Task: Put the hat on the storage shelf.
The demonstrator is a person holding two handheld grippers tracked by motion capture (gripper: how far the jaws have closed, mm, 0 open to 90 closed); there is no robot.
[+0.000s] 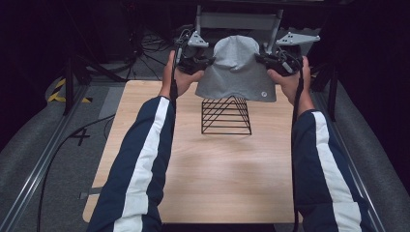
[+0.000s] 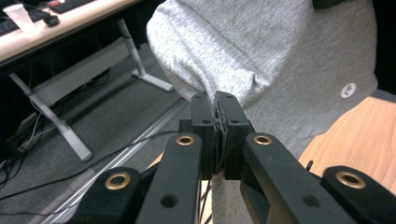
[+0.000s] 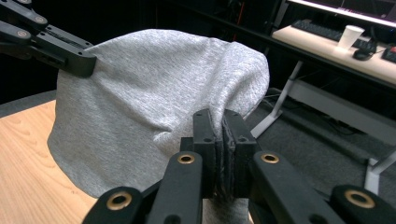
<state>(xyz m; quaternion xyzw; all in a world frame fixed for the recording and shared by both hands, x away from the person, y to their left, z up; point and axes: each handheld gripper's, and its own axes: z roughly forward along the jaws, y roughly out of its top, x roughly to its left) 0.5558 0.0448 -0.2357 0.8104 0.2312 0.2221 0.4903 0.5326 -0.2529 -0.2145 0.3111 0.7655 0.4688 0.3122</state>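
Note:
A grey knitted beanie hangs stretched between the two grippers, above the far edge of the wooden table. A small round white label sits near its lower right corner. My left gripper is shut on the beanie's left edge; in the left gripper view its jaws pinch the grey fabric at the gripper's tip. My right gripper is shut on the right edge, with the cloth clamped at the tip. A black wire rack, triangular in shape, stands on the table just below the beanie.
Behind the table stands a white-legged desk carrying a paper cup and a keyboard. Cables lie on the grey floor at the back left. A metal rail runs along the table's left side.

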